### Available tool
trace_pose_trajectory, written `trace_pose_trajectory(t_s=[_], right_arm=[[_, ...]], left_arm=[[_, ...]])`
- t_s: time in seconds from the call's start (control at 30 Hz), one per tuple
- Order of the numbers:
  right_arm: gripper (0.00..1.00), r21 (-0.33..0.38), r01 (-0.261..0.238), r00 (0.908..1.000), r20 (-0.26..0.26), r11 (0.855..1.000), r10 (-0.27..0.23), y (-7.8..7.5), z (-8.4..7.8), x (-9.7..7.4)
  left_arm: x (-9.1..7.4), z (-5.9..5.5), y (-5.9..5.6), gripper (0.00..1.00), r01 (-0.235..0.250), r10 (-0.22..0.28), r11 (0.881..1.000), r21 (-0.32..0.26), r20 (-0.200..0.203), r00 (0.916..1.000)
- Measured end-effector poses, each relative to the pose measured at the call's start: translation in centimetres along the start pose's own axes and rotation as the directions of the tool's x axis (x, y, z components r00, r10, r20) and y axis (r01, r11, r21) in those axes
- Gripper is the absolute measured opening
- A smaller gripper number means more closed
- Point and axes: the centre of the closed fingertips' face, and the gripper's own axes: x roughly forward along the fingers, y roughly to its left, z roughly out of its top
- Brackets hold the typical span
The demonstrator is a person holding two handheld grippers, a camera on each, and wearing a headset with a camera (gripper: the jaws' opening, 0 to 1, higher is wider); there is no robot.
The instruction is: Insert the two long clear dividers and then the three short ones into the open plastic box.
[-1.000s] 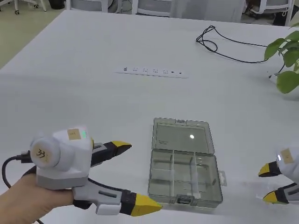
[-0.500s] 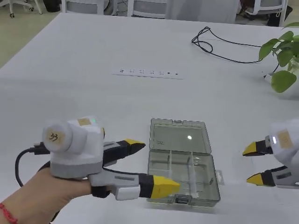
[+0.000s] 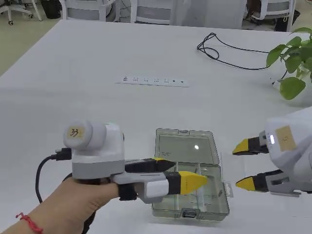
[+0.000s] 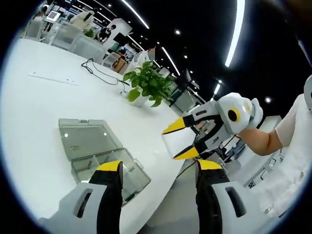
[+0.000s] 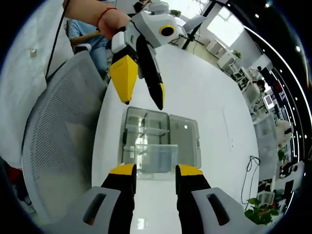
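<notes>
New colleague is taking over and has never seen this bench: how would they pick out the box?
On the white table, look at the near edge, between the left gripper and the right gripper. The box lies there, lid flat open behind its tray. It alone is clear plastic; the power strip and cable lie farther back.

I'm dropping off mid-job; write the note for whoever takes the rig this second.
Left gripper: jaws open, empty, held by the base of the open clear plastic box.
Right gripper: jaws open, empty, right of the box, apart from it.
The box sits on the white table, its lid laid flat behind.
Clear plastic dividers stand inside the base; exact count unclear.
Left to do: confirm two long and three short are seated.
</notes>
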Motion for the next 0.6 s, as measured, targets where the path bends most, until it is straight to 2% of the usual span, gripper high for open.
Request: trace_pose_trajectory(t_s=[0.07,0.17,0.23,0.33,0.6], right_arm=[[0.33,-0.011,0.001,1.0000,0.004,1.000,-0.001,0.2,0.7,-0.1],[0.33,-0.016,0.008,0.9999,0.011,1.000,-0.007,0.4,1.8,-0.3],[0.33,-0.020,0.012,0.9999,0.010,1.000,-0.012,0.5,2.2,-0.3],[0.33,-0.030,0.016,0.9998,0.007,0.999,-0.016,0.7,2.7,-0.4],[0.33,-0.017,0.019,0.9997,0.013,1.000,-0.019,1.0,3.5,-0.5]], left_arm=[[0.4,-0.1,-0.4,0.55,0.015,-0.015,0.999,-0.052,-0.002,0.9999],[1.0,-0.3,-1.0,0.46,0.033,-0.033,0.996,-0.088,-0.006,0.9994],[1.3,-0.3,-1.1,0.43,0.037,-0.038,0.995,-0.093,-0.002,0.9993],[1.7,-0.5,-1.7,0.36,0.058,-0.059,0.989,-0.133,-0.003,0.9982],[2.2,-0.7,-2.1,0.21,0.075,-0.077,0.985,-0.158,-0.003,0.9971]])
